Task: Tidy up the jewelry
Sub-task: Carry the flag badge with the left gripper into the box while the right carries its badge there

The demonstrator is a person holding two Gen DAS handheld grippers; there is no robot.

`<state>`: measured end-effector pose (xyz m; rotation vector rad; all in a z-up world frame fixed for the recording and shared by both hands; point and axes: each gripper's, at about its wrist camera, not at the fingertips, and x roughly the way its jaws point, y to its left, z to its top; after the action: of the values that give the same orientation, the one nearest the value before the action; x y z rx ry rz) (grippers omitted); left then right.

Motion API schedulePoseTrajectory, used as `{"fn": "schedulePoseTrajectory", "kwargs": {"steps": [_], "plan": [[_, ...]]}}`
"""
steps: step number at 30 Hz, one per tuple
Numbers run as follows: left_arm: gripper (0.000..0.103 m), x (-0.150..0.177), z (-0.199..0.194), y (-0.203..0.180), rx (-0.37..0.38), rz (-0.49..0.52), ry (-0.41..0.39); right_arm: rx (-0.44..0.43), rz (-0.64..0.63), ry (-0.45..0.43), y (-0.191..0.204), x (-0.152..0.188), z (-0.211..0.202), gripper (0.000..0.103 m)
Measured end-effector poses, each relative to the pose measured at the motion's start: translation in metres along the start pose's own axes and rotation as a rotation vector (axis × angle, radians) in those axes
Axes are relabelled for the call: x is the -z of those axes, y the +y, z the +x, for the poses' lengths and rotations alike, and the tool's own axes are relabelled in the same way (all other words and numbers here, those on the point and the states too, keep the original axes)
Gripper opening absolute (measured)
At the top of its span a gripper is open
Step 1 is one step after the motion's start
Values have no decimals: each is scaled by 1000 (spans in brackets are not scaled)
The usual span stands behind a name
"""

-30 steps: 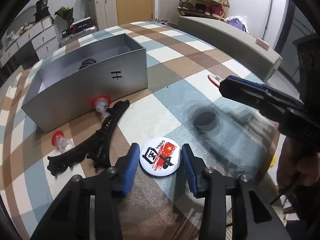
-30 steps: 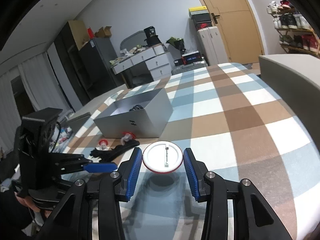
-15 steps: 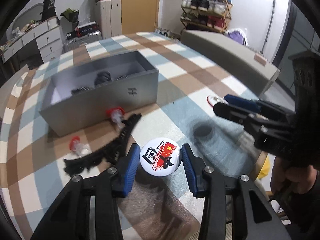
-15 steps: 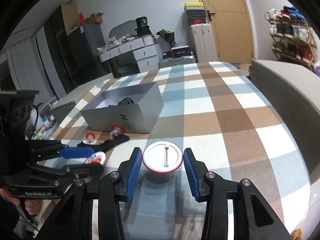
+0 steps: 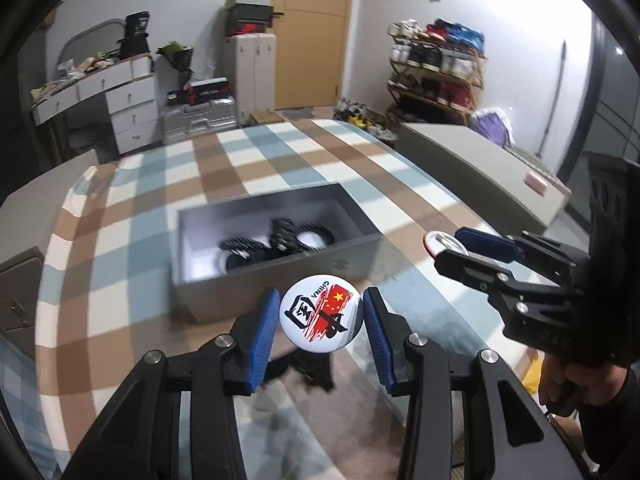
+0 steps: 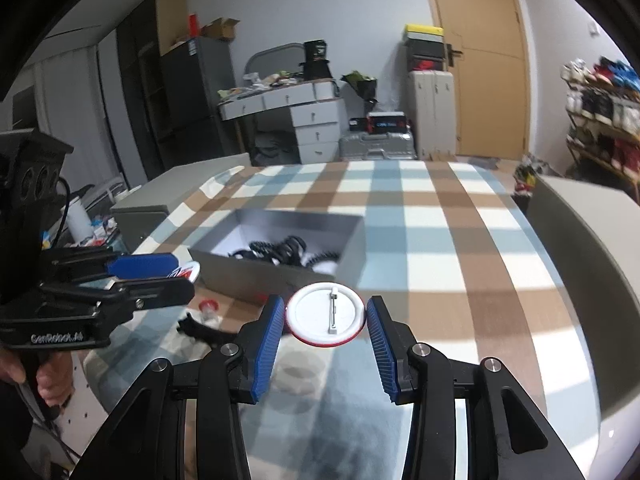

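While both grippers hold round badges, the view has changed since a second ago: then the badges sat low over the checked tablecloth (image 5: pixel 132 248), now both are lifted and swung toward the grey box (image 5: pixel 280 276), whose open top shows in both wrist views. Reads as carry phase, pick done, drop not yet done.

Left gripper (image 5: pixel 321 317): blue pads clamped on the edges of the printed badge (image 5: pixel 321 317), face toward camera, "CHINA" text and a red flag patch. Badge is in the air just on the near side of the box's front wall. Gripper tilts down and forward.

Right gripper (image 6: pixel 327 315): pads clamped on the white-backed badge (image 6: pixel 327 315), pin side facing camera, red rim at bottom edge. Also airborne, near side of box, slightly right of its centre. In the left wrist view this gripper comes in from the right at box height.

Box already holds dark coiled items (image 5: pixel 280 240), likely hair ties or bands, hard to tell. Still on the cloth near the box: a black comb-like piece (image 6: pixel 204 330) and a small red-capped item (image 6: pixel 208 306), blurred.

A hand (image 6: pixel 48 384) grips the left tool's handle at far left of the right wrist view.

Judgement: next is moving over the opening and releasing; the two grippers are close, so they could bump over the box.
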<state>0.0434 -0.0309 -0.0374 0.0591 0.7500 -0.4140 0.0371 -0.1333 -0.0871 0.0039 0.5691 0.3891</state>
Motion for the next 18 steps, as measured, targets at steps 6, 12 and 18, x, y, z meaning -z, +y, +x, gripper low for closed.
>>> {"fn": "schedulePoseTrajectory", "kwargs": {"steps": [6, 12, 18], "plan": [[37, -14, 7, 25, -11, -40, -24, -58, -4, -3, 11, -23, 18, 42], [37, -24, 19, 47, -9, -78, -42, -134, 17, -7, 13, -43, 43, 42], [37, -31, 35, 55, 9, -86, -31, -153, 25, 15, 10, -58, 70, 42]]}}
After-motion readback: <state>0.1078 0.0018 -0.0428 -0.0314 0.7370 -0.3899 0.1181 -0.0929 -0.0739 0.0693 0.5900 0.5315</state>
